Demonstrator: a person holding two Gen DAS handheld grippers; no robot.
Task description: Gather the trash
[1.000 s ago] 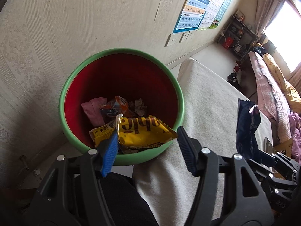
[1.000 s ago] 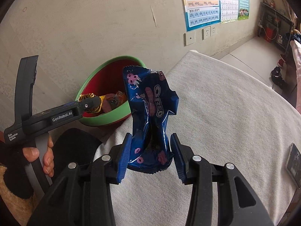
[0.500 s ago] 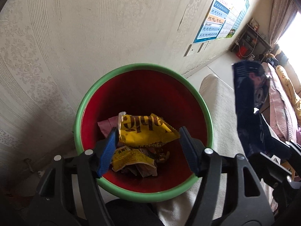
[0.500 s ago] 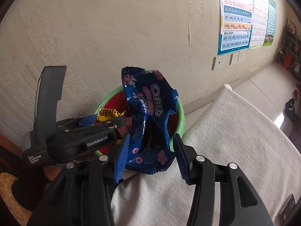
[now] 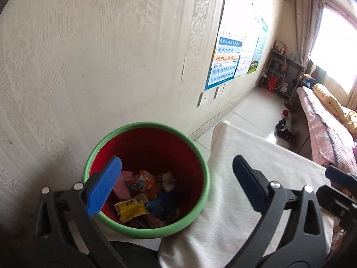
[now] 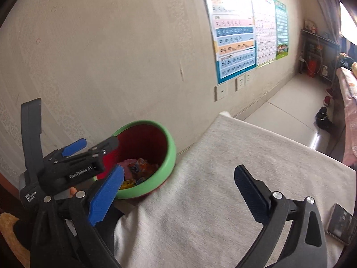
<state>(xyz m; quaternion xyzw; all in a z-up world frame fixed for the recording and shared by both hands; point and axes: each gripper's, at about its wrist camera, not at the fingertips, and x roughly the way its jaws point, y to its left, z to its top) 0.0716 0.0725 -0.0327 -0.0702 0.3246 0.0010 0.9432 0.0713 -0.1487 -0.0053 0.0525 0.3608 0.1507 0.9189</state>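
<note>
1. The left gripper hangs above the bin. Its jaws have just been opening and now stand wide apart with nothing between them.
2. The right gripper is over the white cloth. Its jaws have likewise just been opening, stand wide apart and hold nothing.
3. The bin is red inside with a green rim and stands on the floor against the wall, touching the cloth's edge at its 3 o'clock side in the left view.
4. The trash lies in the bottom of the bin: a yellow wrapper at 6 o'clock, a blue wrapper just beside it toward 4 o'clock, an orange wrapper at the centre and a pink piece at 9 o'clock. More crumpled scraps lie around them, too blurred to name.
5. In the right view the left gripper shows at 9 o'clock, over the bin's near rim, with a fingertip of the person's hand below it.
6. Posters hang on the wall at 1 o'clock, with sockets under them.
7. A dark flat object lies on the cloth at 4 o'clock in the right view; I cannot tell what it is.
</note>
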